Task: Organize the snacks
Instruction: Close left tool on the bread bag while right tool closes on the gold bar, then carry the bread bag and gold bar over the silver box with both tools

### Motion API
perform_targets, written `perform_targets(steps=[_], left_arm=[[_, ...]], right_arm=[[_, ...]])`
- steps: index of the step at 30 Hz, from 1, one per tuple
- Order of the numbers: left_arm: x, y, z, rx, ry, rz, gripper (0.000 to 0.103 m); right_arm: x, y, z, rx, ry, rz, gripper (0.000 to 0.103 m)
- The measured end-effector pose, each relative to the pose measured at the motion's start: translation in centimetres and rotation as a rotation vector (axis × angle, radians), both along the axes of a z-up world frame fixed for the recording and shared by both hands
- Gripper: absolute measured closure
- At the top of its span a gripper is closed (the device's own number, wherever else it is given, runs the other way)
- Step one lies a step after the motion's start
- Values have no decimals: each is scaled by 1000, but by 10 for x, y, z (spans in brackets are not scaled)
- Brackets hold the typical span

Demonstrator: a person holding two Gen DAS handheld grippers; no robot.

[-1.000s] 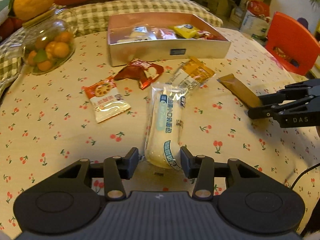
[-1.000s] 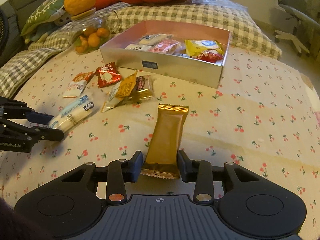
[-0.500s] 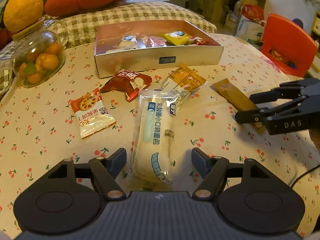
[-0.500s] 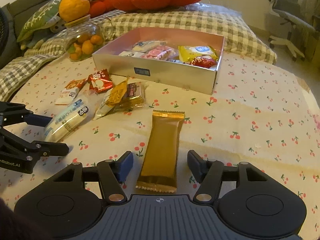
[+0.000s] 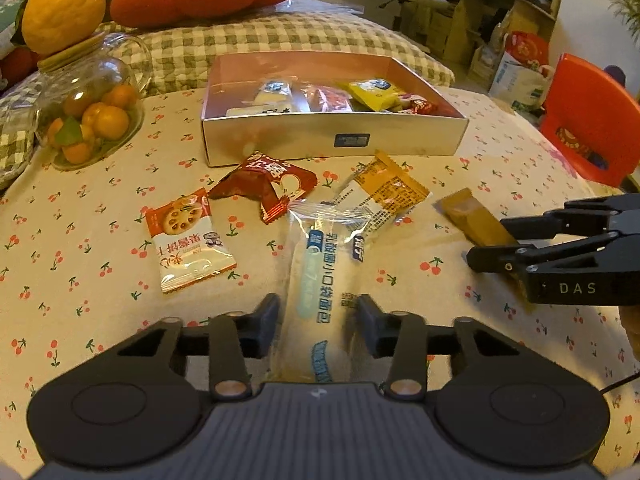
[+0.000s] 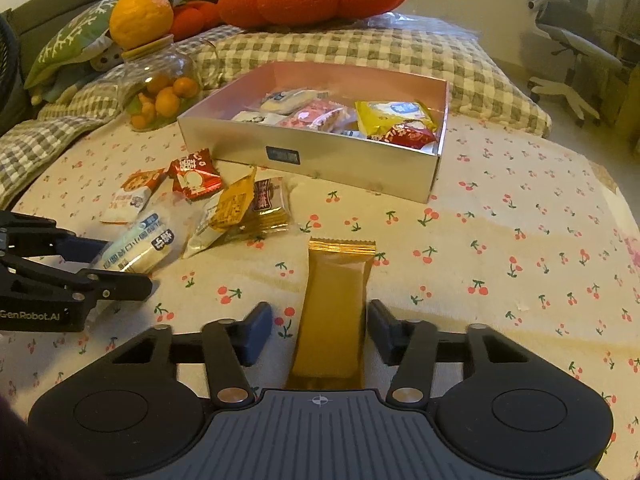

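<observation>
Now we have one snack lined up in each gripper, and the lie of each is what matters. Our left gripper [image 5: 316, 320] straddles the near end of the long white bread packet [image 5: 320, 280], whose long axis runs straight away from us, toward the silver box [image 5: 332, 142] on the far side; the jaws are closing on it, and the pads look to be just touching its sides. Our right gripper [image 6: 320, 332] straddles the gold bar [image 6: 336, 304], also lying lengthwise between the fingers; those jaws are closing too, with a gap showing on the left side. Both packets rest on the cherry-print cloth [image 6: 500, 264], well short of the box, which lies ahead of both and already holds several snacks
</observation>
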State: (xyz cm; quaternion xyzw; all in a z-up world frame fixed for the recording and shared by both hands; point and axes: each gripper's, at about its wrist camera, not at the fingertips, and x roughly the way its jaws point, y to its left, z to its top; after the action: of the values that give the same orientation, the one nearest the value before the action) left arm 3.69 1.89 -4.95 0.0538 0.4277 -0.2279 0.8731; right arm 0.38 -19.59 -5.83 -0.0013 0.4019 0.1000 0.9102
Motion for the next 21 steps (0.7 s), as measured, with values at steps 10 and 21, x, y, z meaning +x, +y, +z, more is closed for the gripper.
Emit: perform_targets(steps=[10,21], left_arm=[[3,7,13,-25,61,34,83],[2,9,31,-59,68,45,85]], right_arm=[[1,-1,10,36,30,-5,76],[3,-15,30,129,41,-76,76]])
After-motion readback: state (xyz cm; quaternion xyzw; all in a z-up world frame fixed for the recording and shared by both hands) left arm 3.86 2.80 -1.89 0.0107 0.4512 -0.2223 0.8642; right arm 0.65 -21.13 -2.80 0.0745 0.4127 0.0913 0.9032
